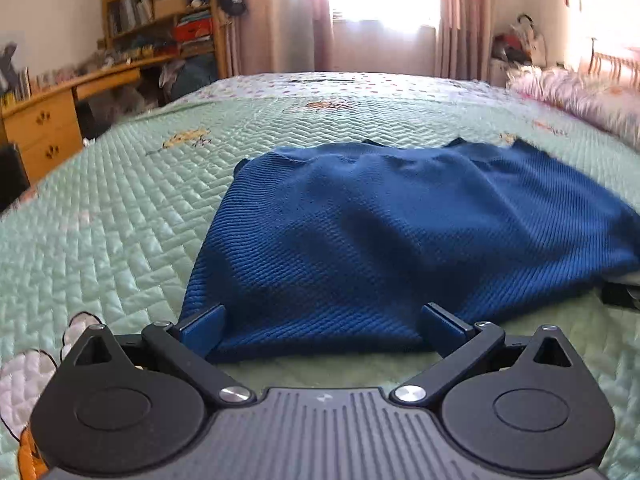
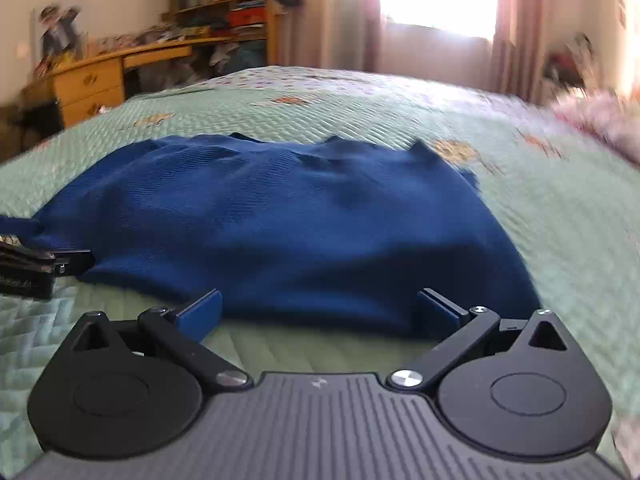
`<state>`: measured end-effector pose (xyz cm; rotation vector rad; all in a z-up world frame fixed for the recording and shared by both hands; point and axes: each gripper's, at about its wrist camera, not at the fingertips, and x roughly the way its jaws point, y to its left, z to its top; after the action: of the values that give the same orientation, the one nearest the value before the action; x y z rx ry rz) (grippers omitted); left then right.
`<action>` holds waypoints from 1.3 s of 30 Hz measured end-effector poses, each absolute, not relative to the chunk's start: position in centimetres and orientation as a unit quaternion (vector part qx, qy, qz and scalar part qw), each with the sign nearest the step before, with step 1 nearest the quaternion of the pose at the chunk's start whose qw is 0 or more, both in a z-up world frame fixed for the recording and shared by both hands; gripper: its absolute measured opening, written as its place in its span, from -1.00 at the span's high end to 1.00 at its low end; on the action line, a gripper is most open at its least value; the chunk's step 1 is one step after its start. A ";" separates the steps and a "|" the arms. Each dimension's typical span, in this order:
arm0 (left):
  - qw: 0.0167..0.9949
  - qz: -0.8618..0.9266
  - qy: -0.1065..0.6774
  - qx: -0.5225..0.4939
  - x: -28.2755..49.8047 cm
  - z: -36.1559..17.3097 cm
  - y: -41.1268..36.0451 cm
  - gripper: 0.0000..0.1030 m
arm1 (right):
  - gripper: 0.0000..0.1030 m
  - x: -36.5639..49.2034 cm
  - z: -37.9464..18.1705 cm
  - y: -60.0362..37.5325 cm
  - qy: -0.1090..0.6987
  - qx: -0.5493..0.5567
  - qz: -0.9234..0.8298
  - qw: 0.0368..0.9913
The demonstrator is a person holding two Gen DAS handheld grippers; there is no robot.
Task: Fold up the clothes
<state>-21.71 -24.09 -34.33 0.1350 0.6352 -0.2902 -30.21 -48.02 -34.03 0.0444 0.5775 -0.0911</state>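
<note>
- I see the dark blue ribbed knit sweater (image 1: 360,232) lying spread on the pale green quilted bedspread (image 1: 120,220); in the left wrist view it fills the middle and reaches toward 3 o'clock.
- My left gripper (image 1: 322,330) has its jaws wide apart, and the near hem of the sweater lies between the two blue finger pads (image 1: 202,328). The pads stand at both sides of the hem and do not press on the cloth, so it has hold of nothing.
- My right gripper (image 2: 318,314) is also wide open. Its blue pads (image 2: 200,314) sit at the near edge of the same sweater (image 2: 280,220), with a strip of green bedspread (image 2: 560,220) showing between them below the hem. It grasps nothing.
- In the right wrist view the left gripper (image 2: 70,262) comes in at 9 o'clock, at the left corner of the sweater.
- In the left wrist view a black part of the right gripper (image 1: 618,296) shows at 3 o'clock, just beside the sweater's edge.
- A wooden desk with drawers (image 1: 44,120) stands at 10 o'clock, and a wooden bookshelf (image 1: 160,8) at 11 o'clock.
- Pink curtains (image 1: 460,20) hang around a bright window at 12 o'clock.
- A pink fluffy pillow (image 1: 580,96) lies at 2 o'clock on the bed.
</note>
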 end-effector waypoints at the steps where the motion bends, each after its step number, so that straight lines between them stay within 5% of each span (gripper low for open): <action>1: 0.939 -0.140 0.308 0.065 -21.8 -34.2 -24.0 -0.99 | -0.99 -30.7 -33.6 -48.4 0.282 0.026 -0.053 0.958; 5: 0.948 -0.133 0.280 0.072 -22.8 -33.5 -24.1 -0.99 | -0.99 -30.1 -31.9 -49.6 0.230 0.023 -0.060 0.971; 10: 0.940 -0.134 0.306 0.069 -22.8 -33.5 -23.4 -0.98 | -0.99 -26.0 -34.0 -51.2 0.317 -0.011 -0.059 0.947; 19: 0.929 -0.147 0.330 0.081 -25.1 -28.7 -26.1 -0.98 | -0.99 -33.4 -30.9 -53.3 0.247 0.142 -0.121 0.951; 28: 0.910 -0.130 0.389 0.064 -26.1 -23.7 -28.3 -0.98 | -0.99 -30.7 -24.3 -48.3 0.292 0.153 -0.083 0.940; 39: 0.906 -0.132 0.399 0.059 -28.9 -20.9 -28.8 -0.98 | -0.99 -33.1 -23.5 -47.2 0.337 0.196 -0.089 0.916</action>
<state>-28.92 -28.76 -20.90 0.1229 0.8232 -0.2728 -33.10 -47.20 -23.46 0.4033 0.6942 -0.1827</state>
